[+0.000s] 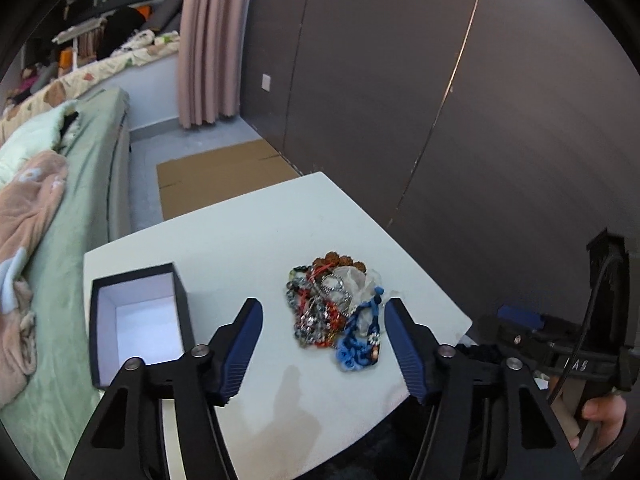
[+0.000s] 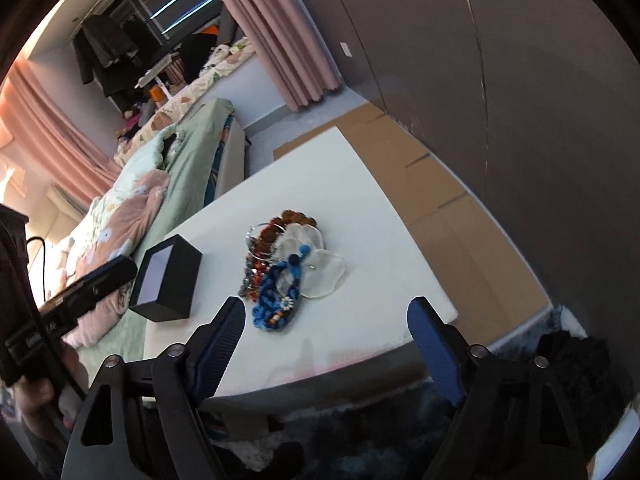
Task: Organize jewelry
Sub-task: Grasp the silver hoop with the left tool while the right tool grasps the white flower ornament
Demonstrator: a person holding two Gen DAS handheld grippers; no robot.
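A tangled pile of jewelry [image 1: 334, 306] lies on the white table [image 1: 248, 232]: brown beads, silver rings, red and grey strands, a blue braided piece [image 1: 358, 344] and clear pouches. An open black box [image 1: 136, 322] with a white inside stands at the table's left. My left gripper [image 1: 322, 312] is open and empty, held above the table's near edge, its fingers either side of the pile. In the right wrist view the pile [image 2: 286, 264] and the box [image 2: 168, 280] show too. My right gripper [image 2: 326, 312] is open and empty, near the front edge.
A bed with green and pink bedding [image 1: 48, 216] runs along the table's left. A dark wardrobe wall [image 1: 460, 112] stands to the right. Flat cardboard [image 1: 216, 176] lies on the floor beyond the table. Pink curtains [image 1: 208, 40] hang at the back.
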